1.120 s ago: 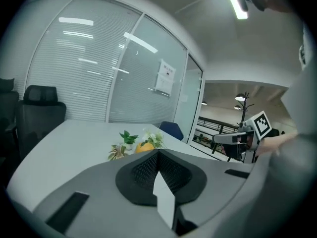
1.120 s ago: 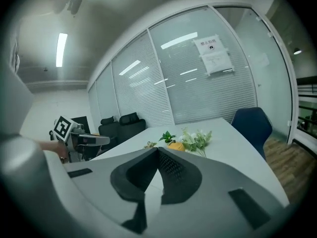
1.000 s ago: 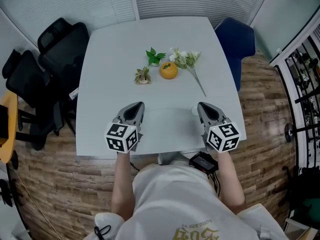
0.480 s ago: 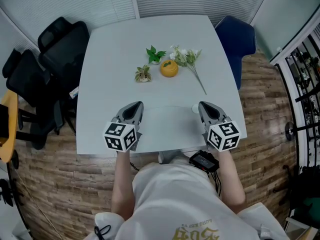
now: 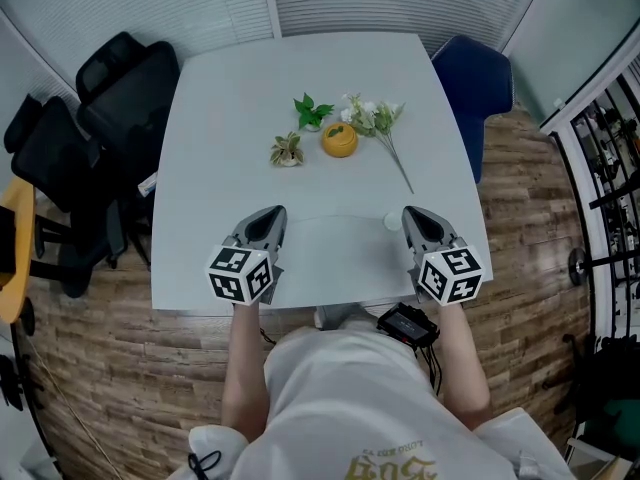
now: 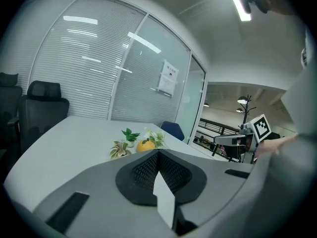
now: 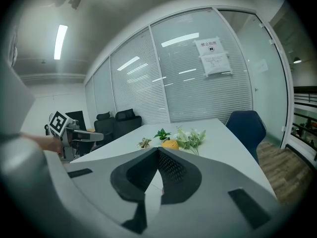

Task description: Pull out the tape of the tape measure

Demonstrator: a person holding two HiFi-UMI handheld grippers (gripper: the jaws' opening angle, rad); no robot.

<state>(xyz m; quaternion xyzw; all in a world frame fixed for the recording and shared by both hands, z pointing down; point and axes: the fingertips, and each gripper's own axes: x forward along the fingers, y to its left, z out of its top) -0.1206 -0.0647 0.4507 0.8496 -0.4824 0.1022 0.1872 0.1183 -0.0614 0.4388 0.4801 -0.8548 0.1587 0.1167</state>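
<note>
Head view: orange tape measure [image 5: 338, 140] lies mid-table [image 5: 215, 108] among plant sprigs [image 5: 376, 118], well beyond both grippers.
Left gripper [image 5: 272, 214]: jaws together, empty.
Right gripper [image 5: 415, 214]: jaws together, empty.
Doing it well: pin the case with one gripper and pinch the tape's tab with the other (tab too small to see).
Since a second ago: nothing has visibly shifted.
</note>
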